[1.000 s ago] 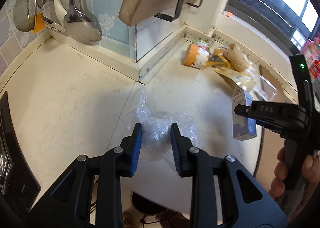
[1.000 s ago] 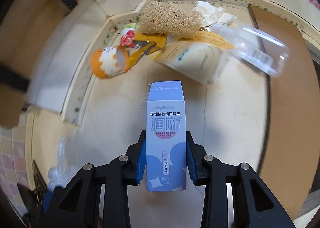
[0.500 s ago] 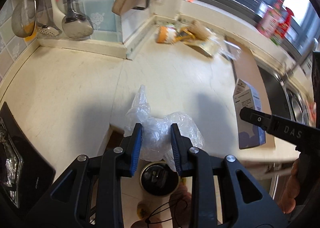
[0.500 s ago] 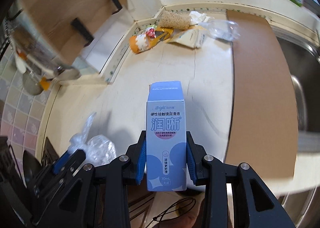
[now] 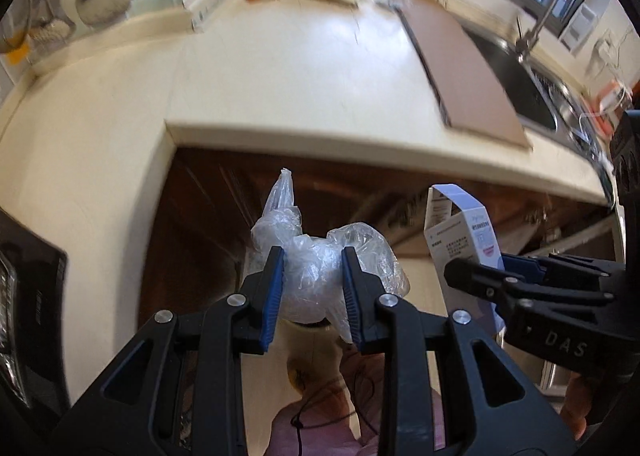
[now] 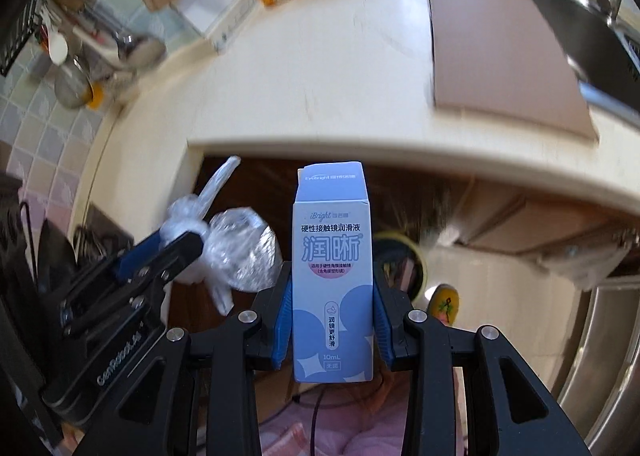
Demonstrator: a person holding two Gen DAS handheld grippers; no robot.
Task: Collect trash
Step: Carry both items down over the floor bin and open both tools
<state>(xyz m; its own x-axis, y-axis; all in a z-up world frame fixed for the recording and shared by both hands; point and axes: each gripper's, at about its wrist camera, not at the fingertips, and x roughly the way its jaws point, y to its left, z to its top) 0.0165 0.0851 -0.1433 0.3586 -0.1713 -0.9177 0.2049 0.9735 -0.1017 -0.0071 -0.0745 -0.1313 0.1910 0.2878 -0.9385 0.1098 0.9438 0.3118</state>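
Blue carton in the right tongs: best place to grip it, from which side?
Grip the blue carton low on its two narrow side walls, coming from its base end, as the right tongs do. The flat, parallel sides suit the pads; the open top flap would crush.

Crumpled clear bag, upright blue carton

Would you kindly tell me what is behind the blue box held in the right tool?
Behind the box a round yellow-rimmed bin shows at its right edge, below the counter. The box covers most of the bin, so its contents cannot be seen.
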